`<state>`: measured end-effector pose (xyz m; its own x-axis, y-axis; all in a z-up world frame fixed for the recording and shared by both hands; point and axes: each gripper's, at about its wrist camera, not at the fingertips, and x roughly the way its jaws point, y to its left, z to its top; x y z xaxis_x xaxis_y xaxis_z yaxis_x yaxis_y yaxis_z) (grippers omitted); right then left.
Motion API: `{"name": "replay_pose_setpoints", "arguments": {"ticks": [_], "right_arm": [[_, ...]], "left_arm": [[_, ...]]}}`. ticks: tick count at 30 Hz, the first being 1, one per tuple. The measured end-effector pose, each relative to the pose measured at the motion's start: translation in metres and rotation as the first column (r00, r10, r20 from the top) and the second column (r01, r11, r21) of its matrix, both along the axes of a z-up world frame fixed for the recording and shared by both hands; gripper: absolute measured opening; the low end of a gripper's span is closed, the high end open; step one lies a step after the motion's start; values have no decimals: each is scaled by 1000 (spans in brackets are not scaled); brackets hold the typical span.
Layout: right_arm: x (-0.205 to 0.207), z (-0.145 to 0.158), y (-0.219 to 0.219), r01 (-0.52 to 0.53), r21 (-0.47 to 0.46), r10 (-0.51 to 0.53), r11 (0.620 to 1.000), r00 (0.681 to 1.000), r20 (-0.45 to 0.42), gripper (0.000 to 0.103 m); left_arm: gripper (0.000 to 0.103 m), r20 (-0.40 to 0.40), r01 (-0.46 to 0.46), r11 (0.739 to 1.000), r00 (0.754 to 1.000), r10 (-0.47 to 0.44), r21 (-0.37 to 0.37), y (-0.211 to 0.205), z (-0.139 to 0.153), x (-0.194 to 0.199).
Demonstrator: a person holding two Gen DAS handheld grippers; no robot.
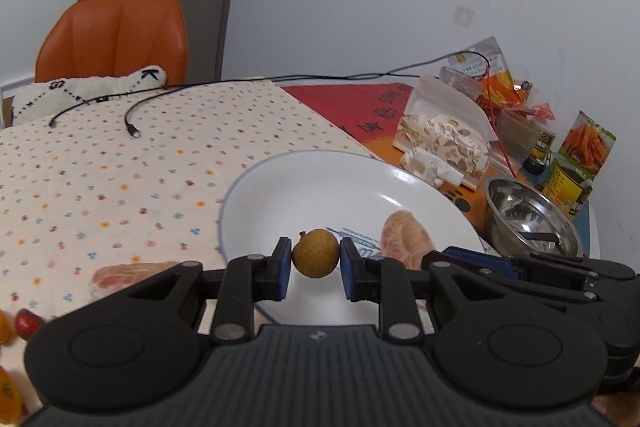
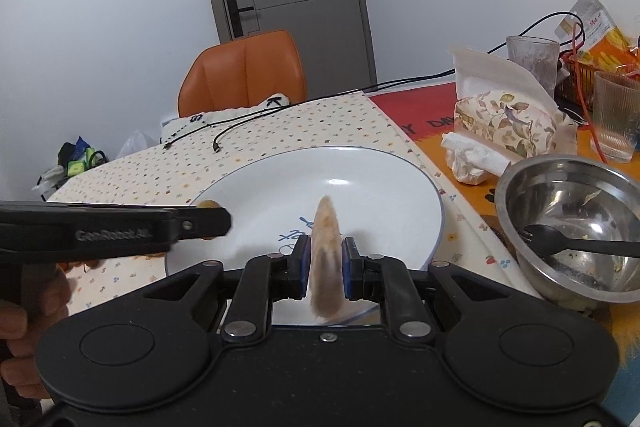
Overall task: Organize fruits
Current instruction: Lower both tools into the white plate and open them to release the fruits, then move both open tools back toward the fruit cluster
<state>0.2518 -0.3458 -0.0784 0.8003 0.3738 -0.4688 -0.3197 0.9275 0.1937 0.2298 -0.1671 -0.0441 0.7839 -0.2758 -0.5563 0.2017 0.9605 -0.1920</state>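
Worktop (image 1: 100,167) under dotted cloth; two black cables (image 1: 132,123) lie on it, orange chair (image 1: 116,35) behind. Right of the plate: steel bowl (image 2: 568,227) holding a black plastic fork (image 2: 576,247) and scraps, tissue pack (image 2: 504,123), glasses (image 2: 614,115), snack bags (image 1: 588,143). White plate (image 1: 320,187) near centre, blue rim, nothing blocking it. Left gripper (image 1: 315,263) jaws pinch a small round brown longan (image 1: 315,253), stem nub up-left, held over the plate's near part. Right gripper (image 2: 326,265) jaws pinch a peeled citrus segment (image 2: 326,255) over the plate, long axis running away from camera, tip up and forward. More fruit pieces (image 1: 24,323) on cloth at far left.
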Motion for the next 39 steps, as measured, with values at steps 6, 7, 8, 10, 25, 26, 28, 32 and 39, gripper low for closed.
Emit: {"name": "replay_pose_setpoints", "arguments": {"ticks": [6, 7, 8, 10, 25, 26, 28, 32, 39], "right_arm": [[-3, 1, -5, 3, 3, -3, 1000, 1000, -6, 15], [-4, 1, -6, 3, 9, -3, 1000, 1000, -7, 16], [-6, 2, -8, 2, 14, -2, 1000, 1000, -5, 16], [-9, 4, -8, -1, 19, 1, 1000, 1000, 4, 18], [-31, 18, -17, 13, 106, -18, 994, 999, 46, 84], [-32, 19, -18, 9, 118, -15, 993, 999, 46, 86], [-33, 20, -19, 9, 139, -15, 990, 999, 41, 92], [-36, 23, -18, 2, 172, -9, 985, 999, 38, 102], [-44, 26, -3, -17, 150, 9, 988, 998, 56, 103]], "left_arm": [[24, -36, 14, 1000, 999, -13, 11, -7, -10, 4], [24, -44, 12, 1000, 999, -11, 13, -7, -11, 5], [24, -49, 9, 1000, 999, -8, 12, -7, -11, 5], [27, -44, 1, 1000, 999, 0, 17, -5, -10, 3], [74, 24, -56, 998, 998, 55, 24, 26, 21, -21], [75, 32, -65, 998, 997, 64, 24, 29, 23, -24], [78, 47, -82, 996, 996, 81, 20, 36, 26, -29], [80, 60, -98, 995, 993, 97, 14, 47, 33, -38], [86, 94, -138, 990, 986, 136, 7, 66, 43, -56]]}}
